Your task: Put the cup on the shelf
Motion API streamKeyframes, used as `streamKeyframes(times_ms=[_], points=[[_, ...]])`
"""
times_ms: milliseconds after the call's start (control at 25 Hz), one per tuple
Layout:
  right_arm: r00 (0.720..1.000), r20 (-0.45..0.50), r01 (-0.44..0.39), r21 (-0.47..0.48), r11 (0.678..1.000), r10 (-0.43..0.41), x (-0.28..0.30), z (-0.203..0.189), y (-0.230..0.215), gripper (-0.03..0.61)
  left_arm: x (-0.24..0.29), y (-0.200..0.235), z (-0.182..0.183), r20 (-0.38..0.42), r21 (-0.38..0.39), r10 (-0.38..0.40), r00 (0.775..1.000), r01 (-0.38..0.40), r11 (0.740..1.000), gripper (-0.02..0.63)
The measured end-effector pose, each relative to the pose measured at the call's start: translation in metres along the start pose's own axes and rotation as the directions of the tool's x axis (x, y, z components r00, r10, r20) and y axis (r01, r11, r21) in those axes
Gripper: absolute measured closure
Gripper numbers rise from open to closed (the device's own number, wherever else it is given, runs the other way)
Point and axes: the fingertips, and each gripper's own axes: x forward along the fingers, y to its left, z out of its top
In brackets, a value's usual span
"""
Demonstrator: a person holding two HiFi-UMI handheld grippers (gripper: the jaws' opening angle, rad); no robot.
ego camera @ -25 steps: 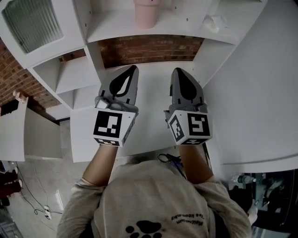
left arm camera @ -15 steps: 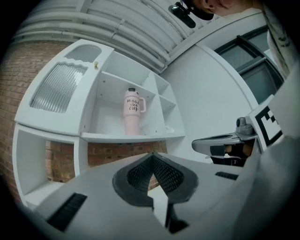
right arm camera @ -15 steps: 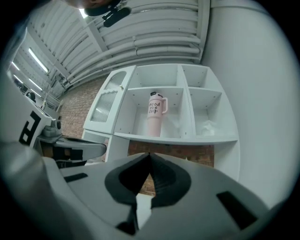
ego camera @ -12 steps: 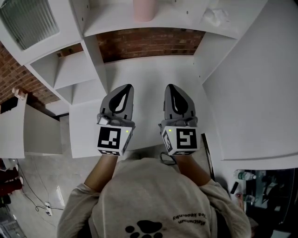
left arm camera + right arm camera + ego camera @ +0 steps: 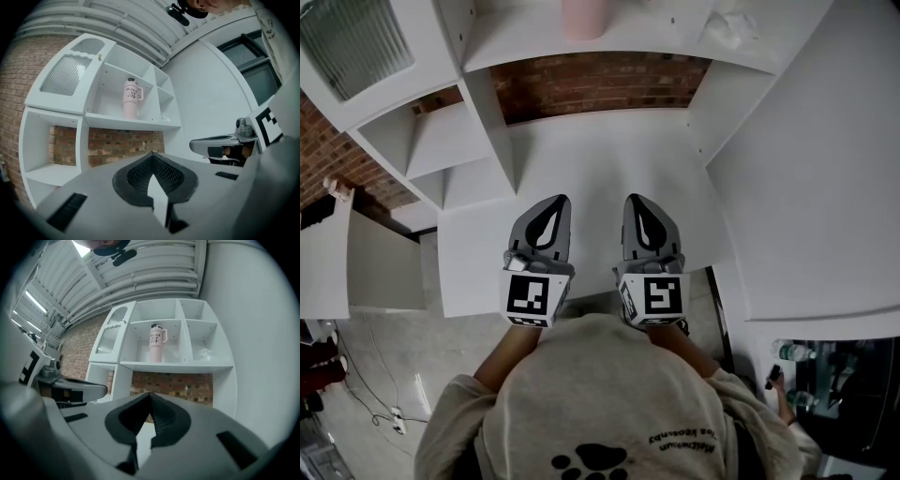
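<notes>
A pink cup with a dark lid and a handle stands upright in the middle upper compartment of the white shelf unit. It also shows in the left gripper view as the cup and in the right gripper view as the cup. My left gripper and right gripper hover side by side over the white lower surface, well short of the cup. Both are shut with nothing between the jaws. Each points level at the shelf: the left gripper and the right gripper.
A ribbed glass cabinet door closes the upper left compartment. Brick wall shows behind the open lower bay. A crumpled white thing lies in the compartment right of the cup. A white wall runs along the right; cables lie on the floor.
Both grippers have sunk and drawn back toward the person's body, away from the shelf. They stay shut and empty. The cup has not moved.
</notes>
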Motion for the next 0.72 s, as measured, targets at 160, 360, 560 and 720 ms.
streamKeyframes(times_ms=[160, 360, 560, 720], points=[[1.0, -0.008, -0.011, 0.011, 1.0, 0.011, -0.002, -0.004, 0.004, 0.569, 0.0, -0.005, 0.001, 0.008, 0.004, -0.001, 1.0, 0.001, 1.0, 0.606], [0.999, -0.024, -0.02, 0.013, 1.0, 0.021, -0.004, -0.007, 0.006, 0.569, -0.001, -0.012, 0.002, 0.016, 0.006, -0.004, 1.0, 0.004, 1.0, 0.606], [0.999, -0.018, -0.033, 0.014, 0.999, 0.033, -0.007, -0.006, 0.002, 0.569, -0.002, -0.016, 0.001, 0.019, 0.001, 0.008, 1.0, -0.008, 1.0, 0.606], [0.999, -0.011, -0.053, 0.016, 0.998, 0.053, -0.01, -0.008, 0.003, 0.569, -0.006, -0.02, -0.003, 0.019, -0.001, 0.024, 1.0, -0.024, 1.0, 0.606]])
